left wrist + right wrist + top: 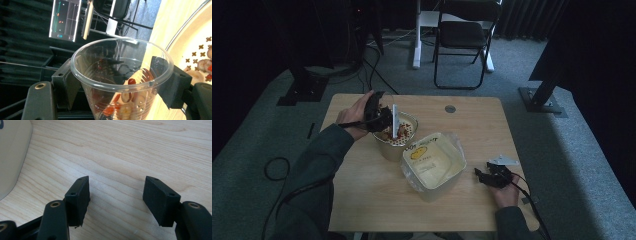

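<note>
My left gripper [382, 117] is shut on a clear plastic cup [395, 117], which is tipped on its side over a perforated metal strainer bowl [411, 131] at the table's middle left. In the left gripper view the cup [122, 75] sits between the jaws of the left gripper [118, 85], with red and beige food pieces [125, 107] inside. Beside it is the strainer [195, 50], which holds a few similar pieces. My right gripper [484, 176] rests low at the right front of the table. The right gripper [117, 200] is open over bare wood, nothing between its jaws.
A cream tub [457, 155] lined with clear plastic stands tilted in front of the strainer; its wall [12, 152] is left of the right gripper. A round grommet [450, 108] is set in the tabletop. A folding chair [462, 35], stand bases and cables lie beyond the table.
</note>
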